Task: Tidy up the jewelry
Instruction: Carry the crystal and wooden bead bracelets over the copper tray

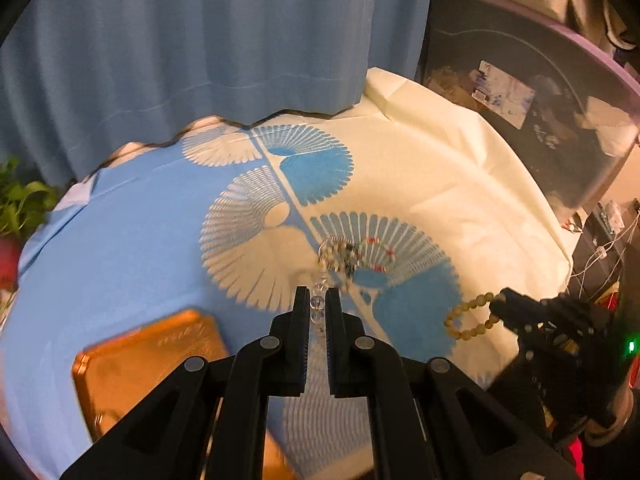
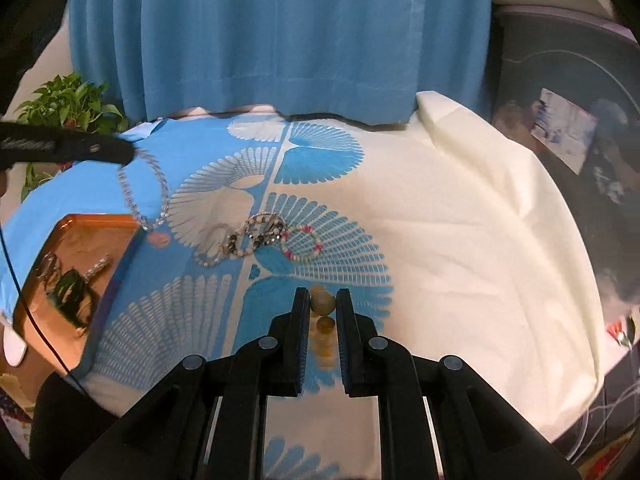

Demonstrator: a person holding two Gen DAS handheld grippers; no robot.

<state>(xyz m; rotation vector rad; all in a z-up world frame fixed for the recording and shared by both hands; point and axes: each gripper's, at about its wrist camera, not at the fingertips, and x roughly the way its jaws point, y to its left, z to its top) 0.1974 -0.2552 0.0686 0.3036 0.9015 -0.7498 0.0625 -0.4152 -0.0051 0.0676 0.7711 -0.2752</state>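
Blue curtain (image 2: 280,40) hangs behind the table. Tablecloth (image 2: 460,220) is half blue, half cream, with fan prints along the seam, creased on the cream side. Green plant (image 2: 68,100) at far left, beside the curtain. Dark bin (image 1: 532,92) with purple rim at right, contents blurred, a printed label (image 1: 504,94) showing through its wall. Cables (image 1: 604,252) by the right edge.

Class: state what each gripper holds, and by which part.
Left gripper: clear bead necklace, pinched at the top of its loop. Right gripper: tan bead bracelet, pinched on its beads.
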